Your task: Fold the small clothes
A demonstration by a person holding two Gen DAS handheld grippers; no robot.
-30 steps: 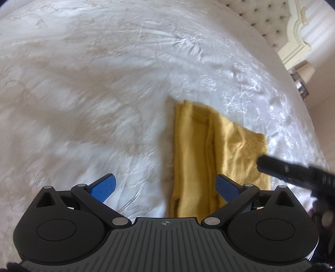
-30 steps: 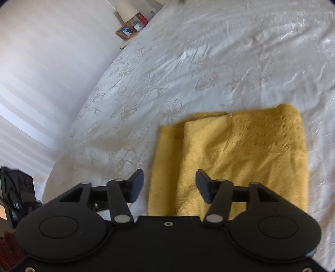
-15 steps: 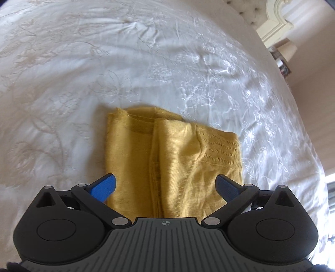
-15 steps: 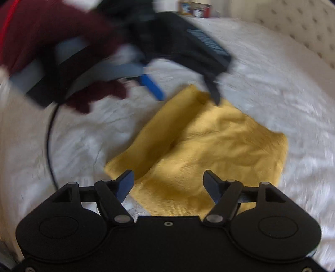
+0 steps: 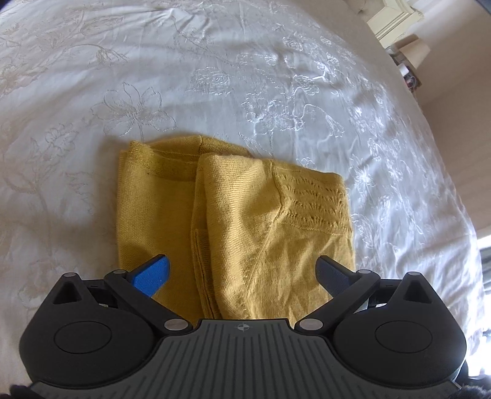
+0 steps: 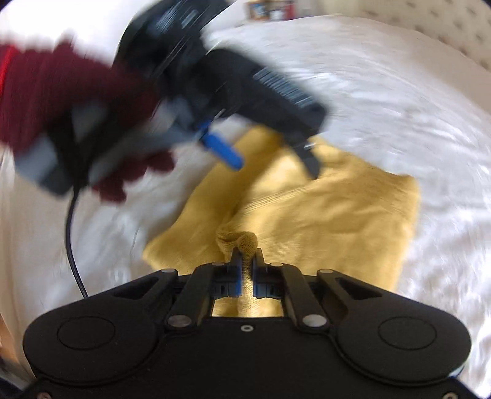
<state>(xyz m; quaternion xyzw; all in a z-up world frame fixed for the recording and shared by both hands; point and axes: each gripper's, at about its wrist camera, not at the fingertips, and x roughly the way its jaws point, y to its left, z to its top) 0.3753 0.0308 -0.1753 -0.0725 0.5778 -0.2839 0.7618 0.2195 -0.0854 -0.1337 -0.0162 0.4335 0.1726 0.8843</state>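
A mustard-yellow knitted garment lies folded on the white embroidered bedspread. My left gripper is open, its blue-padded fingers spread above the garment's near edge, holding nothing. My right gripper is shut on a bunched fold at the near edge of the garment. The right wrist view is blurred; the left gripper shows there, held in a dark red sleeve above the garment's far side.
The bedspread spreads all around the garment. A tufted headboard is at the far side. A bedside lamp and cream furniture stand past the bed's right edge. A black cable hangs from the left gripper.
My right gripper has closed on the garment's near edge; it was open half a second ago. My left gripper has swung over the garment and stayed open.
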